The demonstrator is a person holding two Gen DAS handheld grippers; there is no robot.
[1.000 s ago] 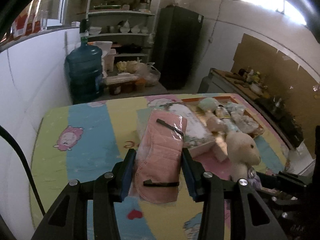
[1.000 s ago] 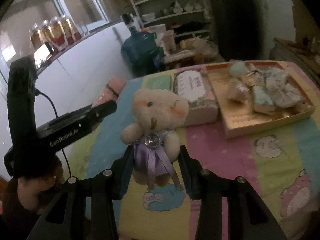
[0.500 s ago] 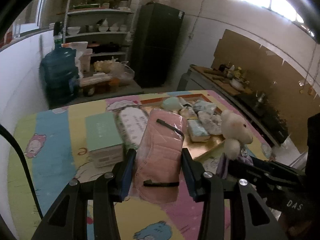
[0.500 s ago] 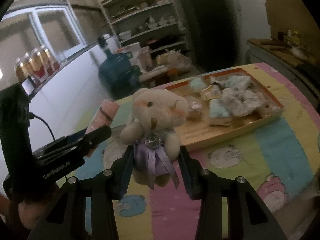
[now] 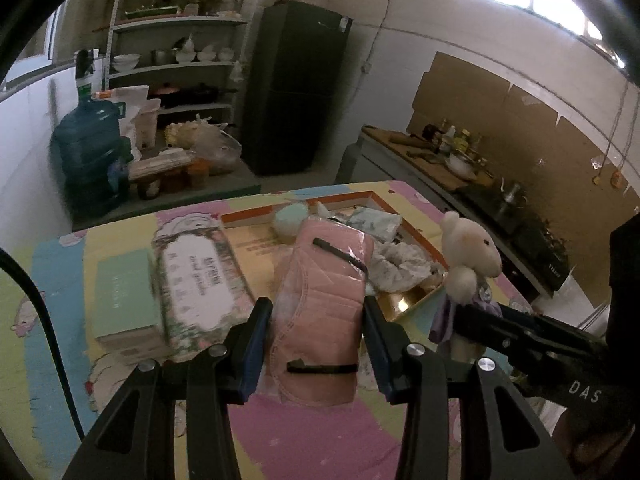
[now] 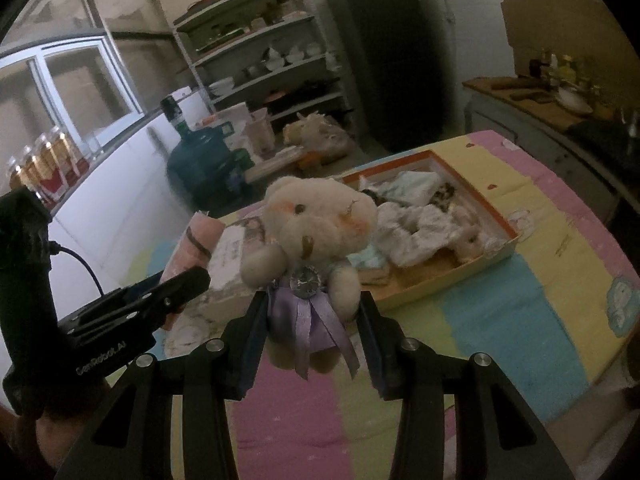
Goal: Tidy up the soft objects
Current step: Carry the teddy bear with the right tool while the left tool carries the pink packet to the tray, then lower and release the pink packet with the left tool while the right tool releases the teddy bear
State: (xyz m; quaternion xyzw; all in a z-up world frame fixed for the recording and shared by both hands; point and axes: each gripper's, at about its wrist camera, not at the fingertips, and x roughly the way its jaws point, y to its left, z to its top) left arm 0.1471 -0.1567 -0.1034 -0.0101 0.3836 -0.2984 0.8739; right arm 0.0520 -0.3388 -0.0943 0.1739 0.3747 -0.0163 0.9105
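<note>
Pink mask pack (image 5: 320,312) and teddy bear (image 6: 316,256) clamped aloft, grippers tilted downward

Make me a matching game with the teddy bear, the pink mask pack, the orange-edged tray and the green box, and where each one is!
Things:
1. teddy bear
2. pink mask pack
3. orange-edged tray
4. green box

Places:
A. lying on the table, full of soft things
B. held in the right tongs
C. on the table beside the flowery box
D. held in the left tongs

Pairs: 1-B, 2-D, 3-A, 4-C
</note>
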